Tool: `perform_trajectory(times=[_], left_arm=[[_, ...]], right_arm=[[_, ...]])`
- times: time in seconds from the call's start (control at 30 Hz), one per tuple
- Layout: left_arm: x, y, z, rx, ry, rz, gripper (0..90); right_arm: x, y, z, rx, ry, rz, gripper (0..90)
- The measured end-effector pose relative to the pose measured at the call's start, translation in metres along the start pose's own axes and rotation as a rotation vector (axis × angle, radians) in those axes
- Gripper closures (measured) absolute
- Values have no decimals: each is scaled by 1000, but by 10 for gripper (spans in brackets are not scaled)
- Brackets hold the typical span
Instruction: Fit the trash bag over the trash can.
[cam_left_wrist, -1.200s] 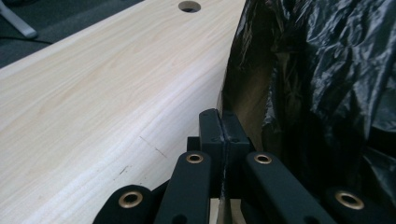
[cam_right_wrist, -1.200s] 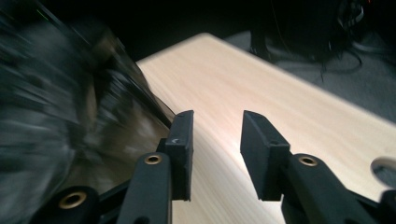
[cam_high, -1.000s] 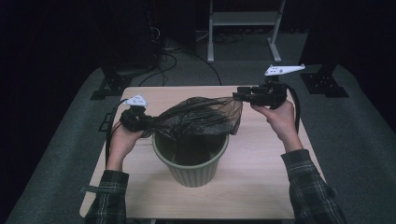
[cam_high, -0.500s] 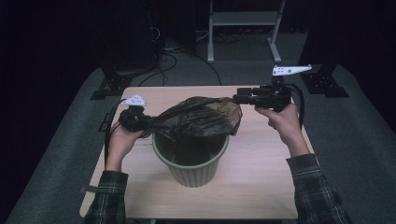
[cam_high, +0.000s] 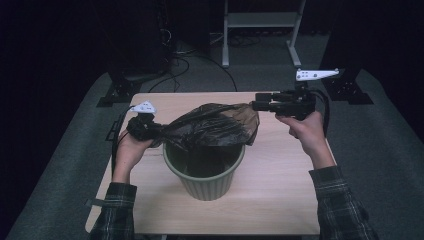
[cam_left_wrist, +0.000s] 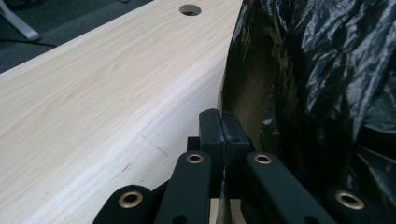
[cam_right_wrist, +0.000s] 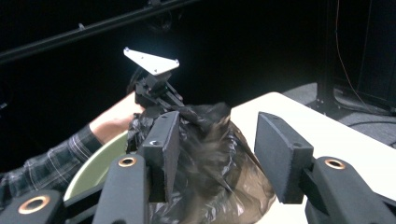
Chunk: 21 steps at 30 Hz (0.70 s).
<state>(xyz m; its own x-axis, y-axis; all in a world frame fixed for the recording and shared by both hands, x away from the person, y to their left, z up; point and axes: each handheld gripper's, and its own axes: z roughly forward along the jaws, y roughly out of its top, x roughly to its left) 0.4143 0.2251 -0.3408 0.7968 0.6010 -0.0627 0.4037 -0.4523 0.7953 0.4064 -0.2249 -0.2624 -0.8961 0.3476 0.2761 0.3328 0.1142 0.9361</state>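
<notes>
Pale wood is the tabletop (cam_high: 280, 190) we work on, and on it stands the round green plastic bin (cam_high: 204, 175), with the crinkled black plastic bag (cam_high: 215, 125) stretched across its mouth. Our left gripper (cam_left_wrist: 223, 135) is pressed together on one edge of the film, near the bin's left rim. Our right gripper (cam_right_wrist: 217, 154) has just been opening; its jaws stand spread, the bag's far end between them but unpinched. We should retake that free edge close to the hem, then pull both edges apart and down over the rim.
</notes>
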Motion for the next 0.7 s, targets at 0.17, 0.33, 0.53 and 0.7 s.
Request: perform_trajectory(times=[0.17, 0.33, 0.53, 0.7], left_arm=[[-1, 1, -1, -4, -1, 5, 899], [-1, 1, -2, -3, 0, 4, 899], [-6, -2, -7, -7, -6, 8, 899], [-9, -5, -14, -15, 0, 7, 899]], right_arm=[[-1, -8, 13, 72, -15, -4, 566], [8, -15, 23, 131, -40, -83, 890], [47, -21, 20, 129, 3, -202, 900], [90, -46, 20, 190, 73, -281, 900]])
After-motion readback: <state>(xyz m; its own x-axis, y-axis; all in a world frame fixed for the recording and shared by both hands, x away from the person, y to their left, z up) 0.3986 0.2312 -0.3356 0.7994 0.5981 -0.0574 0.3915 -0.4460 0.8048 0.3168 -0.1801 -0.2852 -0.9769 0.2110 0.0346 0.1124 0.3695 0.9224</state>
